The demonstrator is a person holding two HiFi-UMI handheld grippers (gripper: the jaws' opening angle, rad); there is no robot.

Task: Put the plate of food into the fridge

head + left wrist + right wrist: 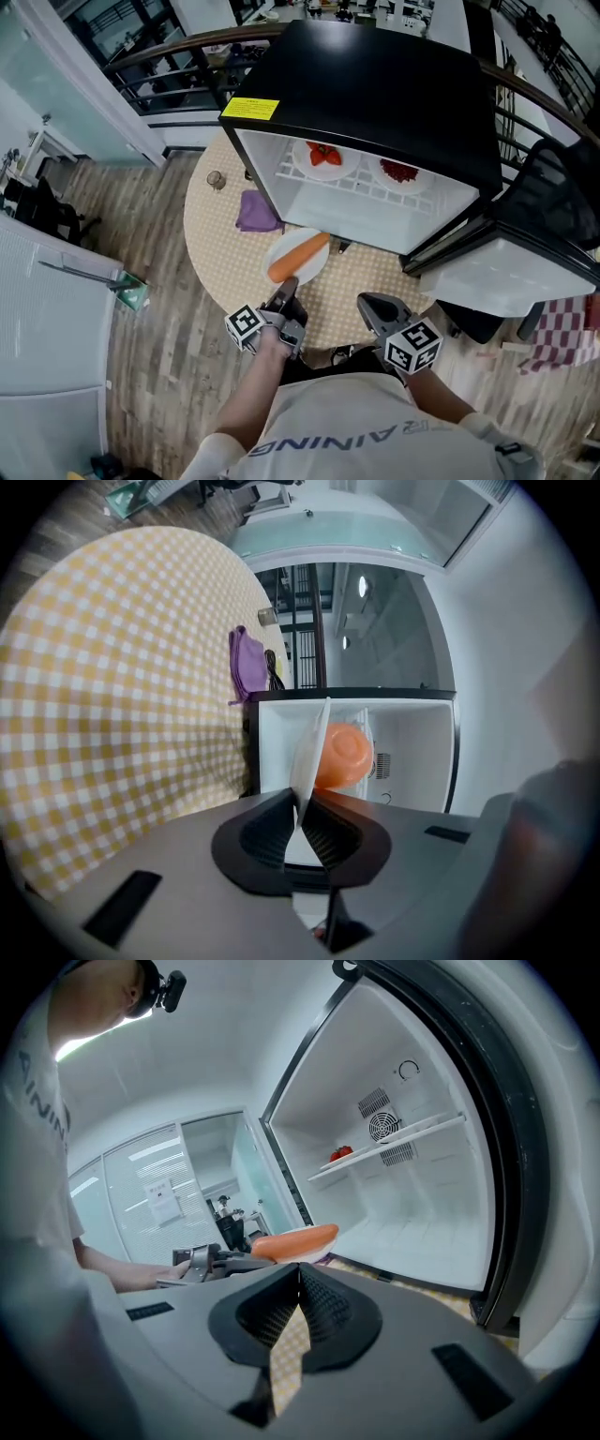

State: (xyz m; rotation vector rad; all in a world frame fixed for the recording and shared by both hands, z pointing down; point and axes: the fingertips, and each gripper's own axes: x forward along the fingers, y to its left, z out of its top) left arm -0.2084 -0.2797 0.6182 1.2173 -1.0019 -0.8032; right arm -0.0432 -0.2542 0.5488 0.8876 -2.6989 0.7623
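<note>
The plate (316, 272) is gripped at its near rim by the left gripper (286, 286), and in the left gripper view the jaws are seen clamped tight on that thin white edge, with the plate (307, 747) standing edge-on between them. A long orange carrot (300, 257) is carried on it, lying across the middle. The plate is held over the checked table (216, 234), just in front of the open fridge (375, 84), not yet inside. The lower compartment is seen straight ahead of the held rim, bare and white. Above it, on the wire shelf (361, 185), two small plates of red food (324, 155) are parked side by side. The door (511, 272) is swung wide to the right. A purple cloth (256, 211) is left crumpled on the table beside the fridge's left corner. The right gripper (372, 305) is held back at the table's near edge, apart from the plate; in its own view the jaws are brought together at the tips with nothing caught between them, only the checked cloth showing below.
</note>
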